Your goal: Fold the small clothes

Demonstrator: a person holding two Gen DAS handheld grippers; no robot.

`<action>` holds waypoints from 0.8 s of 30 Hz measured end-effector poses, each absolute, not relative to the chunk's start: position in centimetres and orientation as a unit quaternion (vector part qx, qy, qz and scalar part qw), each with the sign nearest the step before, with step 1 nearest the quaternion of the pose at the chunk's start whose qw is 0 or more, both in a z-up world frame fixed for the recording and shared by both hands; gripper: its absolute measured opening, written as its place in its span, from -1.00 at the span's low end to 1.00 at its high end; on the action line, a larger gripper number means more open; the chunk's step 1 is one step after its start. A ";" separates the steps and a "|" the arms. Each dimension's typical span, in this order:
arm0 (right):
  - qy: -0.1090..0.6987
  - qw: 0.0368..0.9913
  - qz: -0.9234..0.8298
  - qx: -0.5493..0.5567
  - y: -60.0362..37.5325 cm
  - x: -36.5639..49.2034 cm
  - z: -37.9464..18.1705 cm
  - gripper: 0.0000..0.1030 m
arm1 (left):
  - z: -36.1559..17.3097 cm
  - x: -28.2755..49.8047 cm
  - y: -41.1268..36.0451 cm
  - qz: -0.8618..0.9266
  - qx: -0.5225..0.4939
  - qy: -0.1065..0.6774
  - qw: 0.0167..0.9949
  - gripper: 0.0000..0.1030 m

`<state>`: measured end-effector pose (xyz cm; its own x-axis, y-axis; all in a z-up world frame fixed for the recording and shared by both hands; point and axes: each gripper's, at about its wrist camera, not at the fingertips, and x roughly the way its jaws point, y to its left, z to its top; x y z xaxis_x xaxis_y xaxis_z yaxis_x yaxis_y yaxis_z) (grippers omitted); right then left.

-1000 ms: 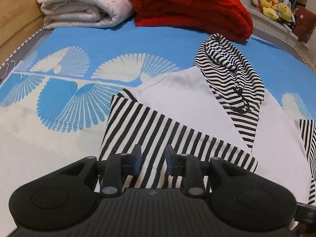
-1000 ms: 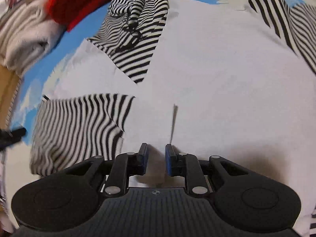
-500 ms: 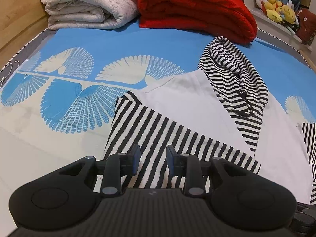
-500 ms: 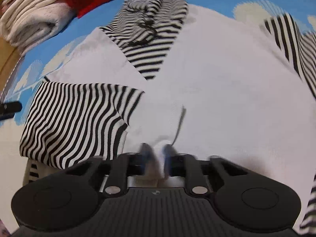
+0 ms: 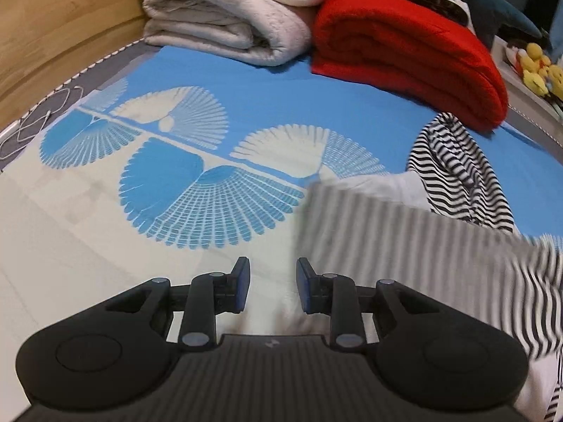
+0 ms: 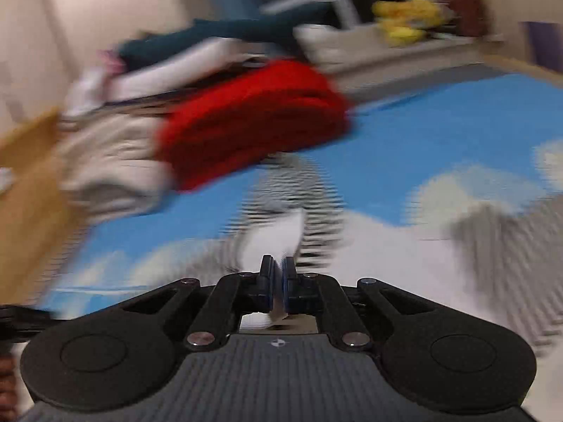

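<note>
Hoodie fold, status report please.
Right gripper shut on white hoodie fabric. Left gripper open, empty. Striped sleeve blurred. Nothing in the way.

A bed (image 5: pixel 267 105) with a blue fan-patterned cover carries everything. On it lie a striped-and-white garment (image 5: pixel 454 172), a red blanket (image 5: pixel 404 52) and a cream blanket (image 5: pixel 225 10).

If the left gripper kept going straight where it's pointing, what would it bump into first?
Most likely the bedspread: the left gripper tilts down at bare cream cloth, its open jaws empty. The striped sleeve lies just to the right.

Ahead of my claw I counted two folded blankets, one cream (image 5: pixel 225 17) and one red (image 5: pixel 408 52), plus one striped hoodie (image 5: pixel 457 179).
</note>
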<state>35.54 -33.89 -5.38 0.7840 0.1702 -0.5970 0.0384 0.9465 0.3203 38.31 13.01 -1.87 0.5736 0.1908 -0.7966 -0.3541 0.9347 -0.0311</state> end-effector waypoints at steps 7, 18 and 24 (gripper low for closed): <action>0.423 0.892 -0.043 0.151 -37.8 38.2 -9.7 -0.92 | -3.6 39.0 12.0 0.123 -0.109 0.464 0.870 -0.38; 0.402 0.893 -0.041 0.197 -38.1 36.9 -9.1 -0.73 | -8.2 39.0 7.9 0.031 -0.096 0.531 0.841 -0.39; 0.525 0.824 -0.011 0.212 -37.6 37.9 -13.6 -0.59 | -11.4 38.7 7.1 0.031 -0.049 0.587 0.808 -0.35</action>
<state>37.94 -37.60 -13.64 0.4491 0.2049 -0.8697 0.2410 0.9095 0.3387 38.74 7.06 -11.44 0.3091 -0.0075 -0.9510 -0.1086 0.9932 -0.0431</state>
